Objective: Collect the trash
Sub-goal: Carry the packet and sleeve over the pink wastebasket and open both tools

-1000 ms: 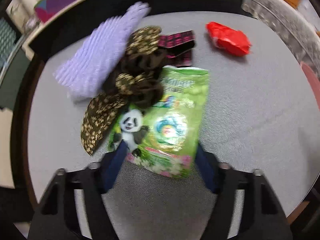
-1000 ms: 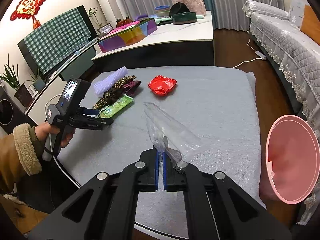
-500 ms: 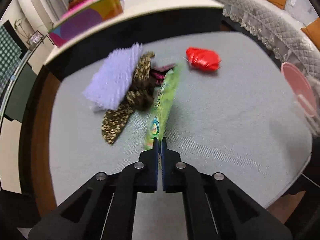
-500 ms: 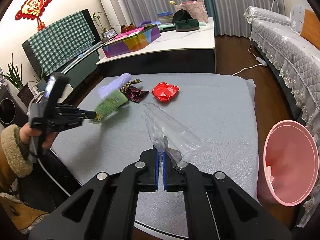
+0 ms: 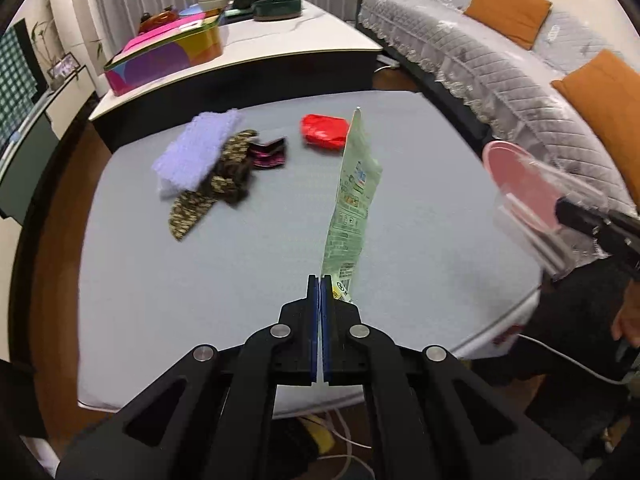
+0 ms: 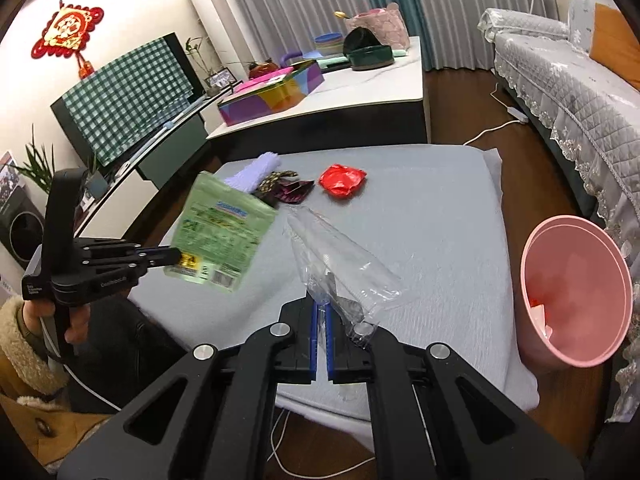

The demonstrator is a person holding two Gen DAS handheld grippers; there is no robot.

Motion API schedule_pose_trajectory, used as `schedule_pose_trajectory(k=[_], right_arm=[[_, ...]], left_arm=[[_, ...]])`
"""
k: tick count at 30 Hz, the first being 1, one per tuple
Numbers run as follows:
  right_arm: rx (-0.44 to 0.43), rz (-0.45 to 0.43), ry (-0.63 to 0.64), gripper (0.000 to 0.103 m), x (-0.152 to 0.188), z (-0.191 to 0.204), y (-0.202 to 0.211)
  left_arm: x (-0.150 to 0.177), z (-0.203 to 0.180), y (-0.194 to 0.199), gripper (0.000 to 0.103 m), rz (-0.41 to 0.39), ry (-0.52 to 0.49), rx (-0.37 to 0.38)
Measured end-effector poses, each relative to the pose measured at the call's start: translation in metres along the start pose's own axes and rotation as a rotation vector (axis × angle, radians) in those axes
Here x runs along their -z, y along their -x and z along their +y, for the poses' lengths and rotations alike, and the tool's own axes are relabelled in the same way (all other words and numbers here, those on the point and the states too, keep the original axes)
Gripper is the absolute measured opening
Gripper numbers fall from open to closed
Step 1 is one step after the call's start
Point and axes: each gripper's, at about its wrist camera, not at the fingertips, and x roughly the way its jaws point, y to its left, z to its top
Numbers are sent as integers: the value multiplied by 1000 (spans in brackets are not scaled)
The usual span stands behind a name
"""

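— What's the surface?
— I see a grey padded table (image 5: 280, 248).
— On it?
— Upper left: lilac fluffy cloth (image 5: 198, 150), leopard-print fabric (image 5: 216, 184), dark pink-checked wrapper (image 5: 269, 153); upper centre, red crumpled wrapper (image 5: 323, 131).

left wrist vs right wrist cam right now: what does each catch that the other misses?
Left wrist only: the orange cushions on the sofa.

Right wrist only: trash already inside the pink bin, the person's left hand on the handle, the checked cloth, and the red wall ornament.

Both: the left tongs shut on the green packet, the right tongs shut on the clear plastic wrapper, the red wrapper, and the lilac cloth.
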Motion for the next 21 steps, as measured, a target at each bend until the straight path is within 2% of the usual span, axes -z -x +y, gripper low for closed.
schedule_pose_trajectory(k=[6, 11, 21], right_arm=[[1, -10, 1, 3, 14, 4, 17], [28, -19, -19, 3, 8, -8, 27], [149, -71, -107, 3, -16, -71, 55]], left_arm=[[6, -33, 6, 1, -15, -37, 43], [-3, -59, 4, 1, -21, -74, 58], [-49, -128, -12, 1, -45, -181, 126]])
